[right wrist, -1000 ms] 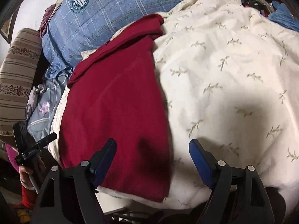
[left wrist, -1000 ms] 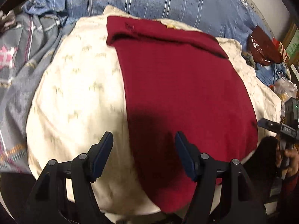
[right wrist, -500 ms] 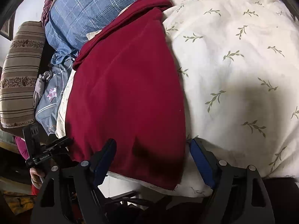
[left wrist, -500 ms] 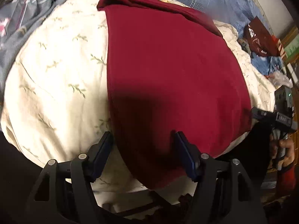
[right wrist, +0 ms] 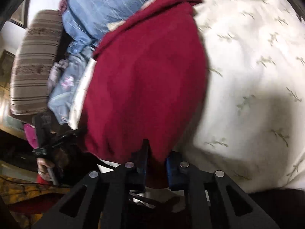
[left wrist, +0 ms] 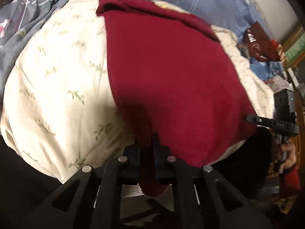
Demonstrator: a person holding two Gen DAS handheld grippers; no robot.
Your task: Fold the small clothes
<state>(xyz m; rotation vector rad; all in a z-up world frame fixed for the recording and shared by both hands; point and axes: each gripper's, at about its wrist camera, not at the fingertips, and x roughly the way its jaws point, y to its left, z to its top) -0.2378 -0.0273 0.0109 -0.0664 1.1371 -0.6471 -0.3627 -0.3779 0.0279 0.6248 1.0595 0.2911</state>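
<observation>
A: Tongs status?

B: Both were apart a second ago; now my left gripper (left wrist: 145, 143) is clamped on the red garment's (left wrist: 171, 80) near hem, and my right gripper (right wrist: 155, 152) is closing on its other corner.

A: Meaning?

B: It lies flat on the quilt (left wrist: 57, 87), ready to lift and fold.

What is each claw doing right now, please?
Left claw: shut on the red garment.
Right claw: closing, gripping the same garment's edge.
</observation>
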